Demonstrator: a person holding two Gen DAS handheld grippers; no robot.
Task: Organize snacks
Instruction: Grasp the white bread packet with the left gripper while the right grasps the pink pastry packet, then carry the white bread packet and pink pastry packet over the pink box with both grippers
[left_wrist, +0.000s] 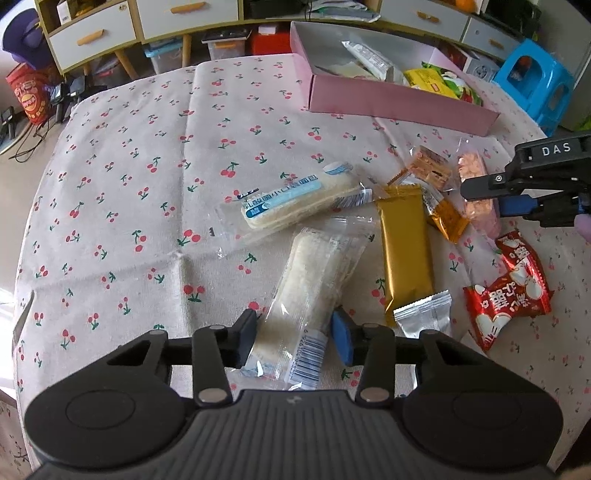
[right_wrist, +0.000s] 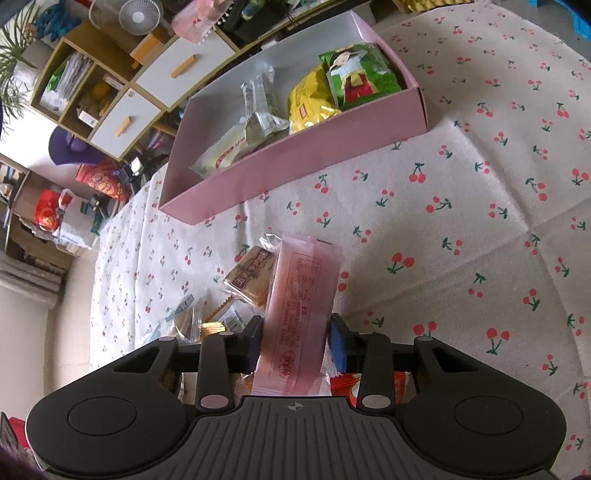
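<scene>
On the cherry-print tablecloth, my left gripper is shut on the near end of a clear-wrapped white cake roll that lies flat. My right gripper is shut on a pink packet, which stands up between the pads; in the left wrist view the same gripper sits at the right over the pile. The pink box stands behind and holds yellow, green and clear-wrapped snacks. Loose nearby lie a blue-labelled cake, a gold bar, a biscuit packet and red packets.
A small silver packet lies beside my left gripper's right pad. Beyond the table stand a cabinet with white drawers and a blue stool. The table edge curves away on the left, with bags and cables on the floor.
</scene>
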